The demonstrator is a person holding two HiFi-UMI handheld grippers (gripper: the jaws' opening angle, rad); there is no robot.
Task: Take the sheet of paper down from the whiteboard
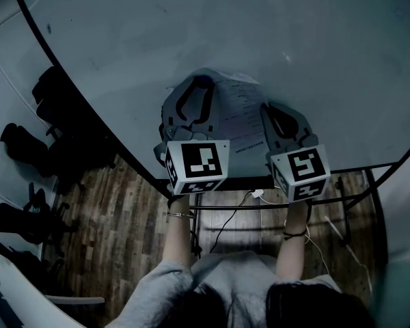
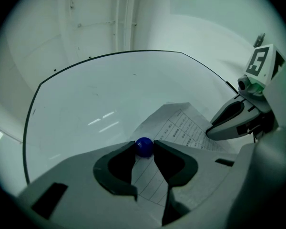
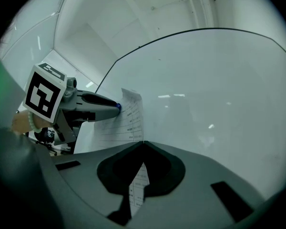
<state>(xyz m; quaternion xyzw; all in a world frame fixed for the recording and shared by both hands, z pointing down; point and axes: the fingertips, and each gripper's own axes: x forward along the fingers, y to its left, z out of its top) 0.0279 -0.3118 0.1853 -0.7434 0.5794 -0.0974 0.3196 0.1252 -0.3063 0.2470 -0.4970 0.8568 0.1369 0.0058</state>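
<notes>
The person's forearms [image 1: 180,231] reach up from the bottom of the head view, over a wood floor [image 1: 123,231] with a loose cable [image 1: 236,214]. Each one ends in a marker cube [image 1: 197,164].

The left hand-held gripper [image 2: 144,144] is closed narrow around a small blue ball [image 2: 144,147], one jaw tip touching it on each side. The ball sits right on the top corner of the paper [image 2: 181,123]. You only get that from the left gripper view. In the head view the gripper body covers the ball completely.

The right hand-held gripper [image 3: 143,142] has its tips pressed fully together on the paper's right edge. The sheet pokes out above the tips, and a thin strip of it shows through the opening behind them. From that side the ball is just a blue dot at the other gripper's tip.

The paper itself is up on the whiteboard [image 1: 191,33], flat against it between the two grippers. Its lower part is cut off by the gripper bodies in every view. There's a printed table on it, but the text is way too small to read.

Off to the left, past the board's edge, there are some dark chairs [image 1: 55,135], too murky to make out properly.
</notes>
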